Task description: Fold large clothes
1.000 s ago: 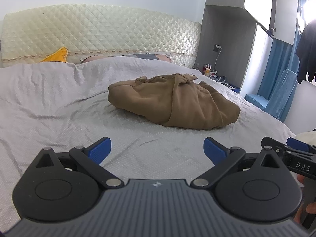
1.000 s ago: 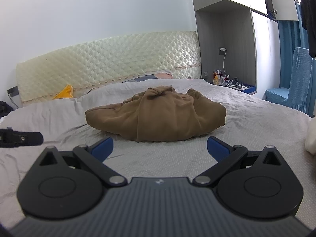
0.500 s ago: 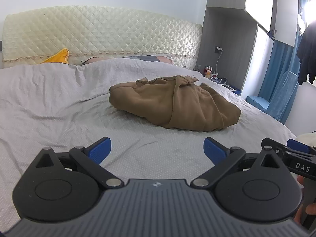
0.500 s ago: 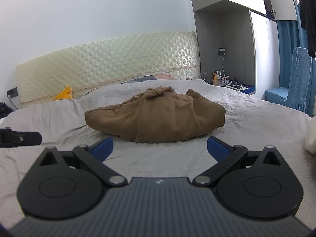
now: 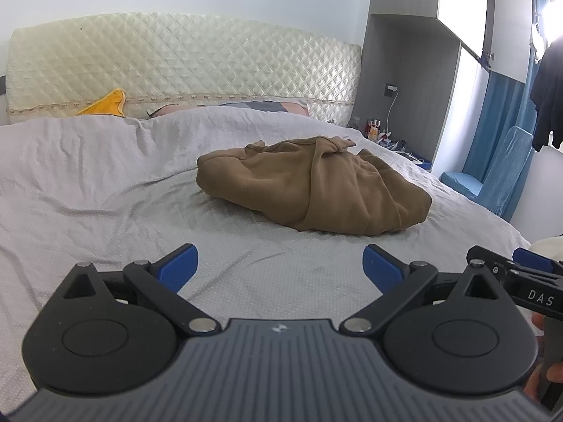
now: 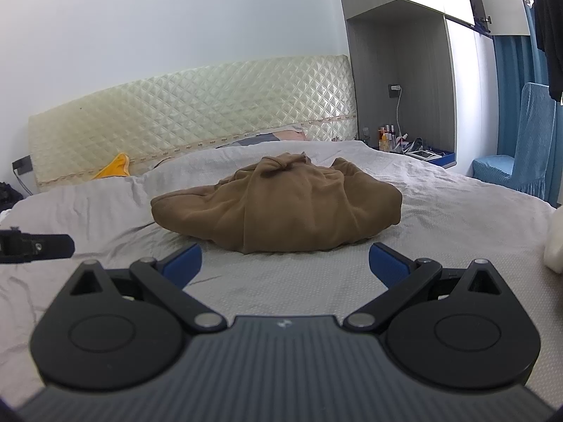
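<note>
At the far left of the bed (image 5: 88,183) a yellow cloth (image 5: 105,102) peeks up against the cream padded headboard (image 5: 183,59). The bed is covered with a wrinkled grey sheet.

Low in the left wrist view is the left hand-held gripper (image 5: 279,263). Its two blue fingertips (image 5: 177,266) are spread wide apart, with nothing between them. It hangs over the near part of the bed and touches no cloth.

In the middle of the bed lies the brown garment (image 5: 313,184). It is bunched up in a loose heap, not flat and not folded. A twisted bit of cloth sticks up at the top of the heap. It lies past both hand-held grippers and apart from them.

The right hand-held gripper (image 6: 285,263) is also spread wide and holds nothing. In its view the brown garment (image 6: 281,207) lies straight ahead, close beyond the blue fingertips (image 6: 387,263) but not between them. The side of this hand-held gripper shows at the right edge of the left wrist view.

Further right stands a grey cabinet (image 6: 401,81) with small bottles (image 6: 385,139) on a low shelf beside the bed. At the far right is a chair with a blue cover (image 6: 517,168) and a blue curtain (image 5: 506,112).
</note>
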Available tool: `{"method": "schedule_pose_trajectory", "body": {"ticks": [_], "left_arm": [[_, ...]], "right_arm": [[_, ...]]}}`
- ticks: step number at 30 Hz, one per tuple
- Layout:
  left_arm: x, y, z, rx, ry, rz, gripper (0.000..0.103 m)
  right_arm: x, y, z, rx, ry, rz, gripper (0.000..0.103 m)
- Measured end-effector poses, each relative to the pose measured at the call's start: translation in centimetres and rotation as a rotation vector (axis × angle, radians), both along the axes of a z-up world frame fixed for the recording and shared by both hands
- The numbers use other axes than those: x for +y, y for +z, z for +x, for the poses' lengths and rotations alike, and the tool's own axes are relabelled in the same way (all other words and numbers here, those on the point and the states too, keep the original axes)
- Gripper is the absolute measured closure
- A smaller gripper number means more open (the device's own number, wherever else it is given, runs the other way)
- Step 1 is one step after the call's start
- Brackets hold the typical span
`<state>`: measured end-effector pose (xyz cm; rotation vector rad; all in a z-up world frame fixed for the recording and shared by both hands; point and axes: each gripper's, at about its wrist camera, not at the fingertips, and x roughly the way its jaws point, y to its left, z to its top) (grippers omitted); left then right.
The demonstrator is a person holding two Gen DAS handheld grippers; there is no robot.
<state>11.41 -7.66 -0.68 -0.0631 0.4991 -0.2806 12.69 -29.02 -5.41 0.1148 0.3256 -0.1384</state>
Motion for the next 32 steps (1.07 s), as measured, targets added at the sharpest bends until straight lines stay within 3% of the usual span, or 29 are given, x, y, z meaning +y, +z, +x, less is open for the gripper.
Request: {"method": "schedule_pose_trajectory", "body": {"ticks": [32], "left_arm": [[-0.13,-0.35,0.19,0.008,-0.001,-0.002,0.001]], "right_arm": [[0.12,0.04,-0.20,-0.001,-0.003,0.000,0.000]]}}
